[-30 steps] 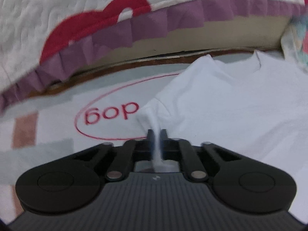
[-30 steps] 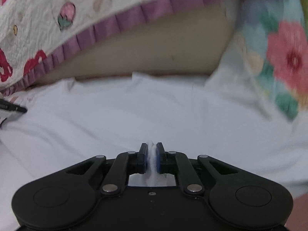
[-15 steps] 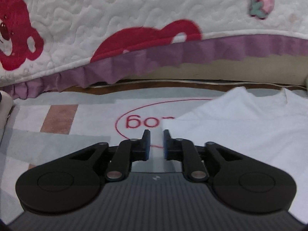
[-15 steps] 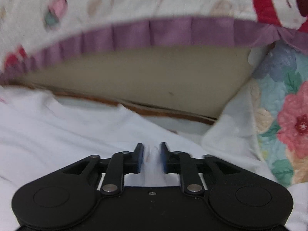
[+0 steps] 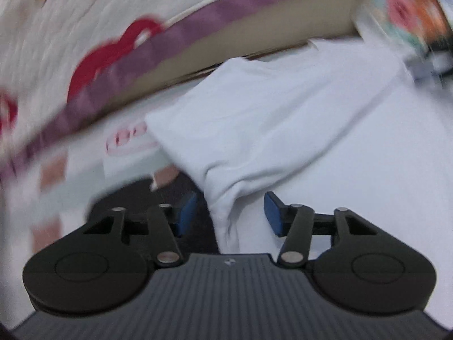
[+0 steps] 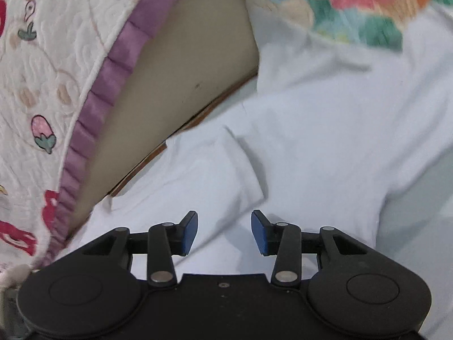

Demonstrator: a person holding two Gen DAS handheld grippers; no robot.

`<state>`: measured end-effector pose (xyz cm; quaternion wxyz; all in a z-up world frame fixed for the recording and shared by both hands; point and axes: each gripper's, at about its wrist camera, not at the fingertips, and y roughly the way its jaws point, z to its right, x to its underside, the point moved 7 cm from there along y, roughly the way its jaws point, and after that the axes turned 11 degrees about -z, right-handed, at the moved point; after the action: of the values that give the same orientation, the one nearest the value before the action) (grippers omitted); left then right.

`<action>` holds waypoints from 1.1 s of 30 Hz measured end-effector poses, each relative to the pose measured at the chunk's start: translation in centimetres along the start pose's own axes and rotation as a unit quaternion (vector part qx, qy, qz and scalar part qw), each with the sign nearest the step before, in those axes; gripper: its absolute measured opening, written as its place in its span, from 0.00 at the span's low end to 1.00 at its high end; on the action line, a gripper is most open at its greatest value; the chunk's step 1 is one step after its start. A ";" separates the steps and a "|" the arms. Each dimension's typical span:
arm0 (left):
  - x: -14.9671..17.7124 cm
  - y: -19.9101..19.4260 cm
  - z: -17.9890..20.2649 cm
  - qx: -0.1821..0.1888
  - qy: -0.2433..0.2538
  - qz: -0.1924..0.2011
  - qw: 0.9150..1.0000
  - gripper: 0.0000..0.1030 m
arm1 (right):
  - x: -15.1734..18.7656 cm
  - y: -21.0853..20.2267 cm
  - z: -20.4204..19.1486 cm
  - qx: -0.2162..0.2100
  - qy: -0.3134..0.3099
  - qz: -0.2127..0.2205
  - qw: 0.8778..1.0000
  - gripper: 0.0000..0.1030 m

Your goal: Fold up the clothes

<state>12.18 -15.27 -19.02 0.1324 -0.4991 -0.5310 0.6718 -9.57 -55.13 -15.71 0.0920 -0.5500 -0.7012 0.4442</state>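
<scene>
A white T-shirt (image 5: pixel 283 119) lies spread on the floor mat, its left side folded inward into a soft ridge. My left gripper (image 5: pixel 230 212) hovers over that ridge with its jaws opening; a fold of cloth lies between the blue pads (image 5: pixel 271 212) but they do not press it. In the right wrist view the same T-shirt (image 6: pixel 325 141) fills the lower right, with a folded sleeve near the middle. My right gripper (image 6: pixel 224 231) is also opening, with cloth lying loose under the gap and nothing pinched.
A quilted bedspread with a purple frill (image 5: pixel 198 22) hangs over a beige bed base (image 6: pixel 175 85) just beyond the shirt. A flowered cushion (image 6: pixel 354 0) sits at the upper right. The mat with a red printed oval (image 5: pixel 127 138) shows left of the shirt.
Both grippers went from shut on pinches of white cloth to open, letting the cloth go. The left view swung right over the shirt; the right view rolled and tilted.
</scene>
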 end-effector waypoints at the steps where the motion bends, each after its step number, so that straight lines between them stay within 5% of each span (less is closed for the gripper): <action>1: -0.1 0.2 -0.6 0.004 -0.022 -0.003 1.000 0.17 | 0.2 -0.1 0.3 -0.001 0.002 -0.003 1.000 0.46; 3: 0.0 0.2 -1.2 -0.012 -0.033 -0.002 0.999 0.08 | 0.1 0.2 0.5 -0.007 0.007 -0.001 1.000 0.46; 13: 0.7 -2.3 -0.8 -0.075 -0.084 0.056 0.992 0.07 | -0.9 2.3 0.6 -0.026 0.028 0.059 0.998 0.57; 14: 0.9 -2.1 -0.6 -0.082 -0.086 0.053 0.991 0.07 | -0.8 2.3 0.3 -0.014 0.008 0.057 0.998 0.44; 15: 1.1 -1.8 -0.6 -0.082 -0.091 0.046 0.991 0.07 | -0.8 2.2 0.1 -0.003 -0.011 0.057 0.998 0.06; 20: 1.5 -1.5 -0.7 -0.080 -0.070 0.032 0.994 0.08 | -0.7 -0.7 -0.2 0.021 -0.047 0.099 0.994 0.08; 24: 2.0 -1.3 -0.9 -0.084 -0.053 0.019 0.995 0.08 | 0.3 1.1 -0.5 0.109 -0.143 0.055 0.982 0.10; 29: 2.2 -1.8 -0.9 -0.079 -0.059 -0.007 0.995 0.11 | 0.3 0.4 1.5 0.159 -0.114 0.073 0.978 0.18; 31: 2.0 -3.0 -1.2 -0.042 -0.087 -0.002 0.995 0.11 | 0.0 -0.5 2.4 0.173 -0.099 0.089 0.976 0.24; 33: 1.7 -4.8 -1.7 0.015 -0.122 0.028 0.992 0.26 | -0.4 -1.3 2.5 0.148 -0.094 0.093 0.980 0.27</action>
<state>11.09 -11.12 -15.77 0.0549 -0.4257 -0.5192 0.7391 -11.88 -56.82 -16.08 0.0640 -0.5490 -0.5788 0.5996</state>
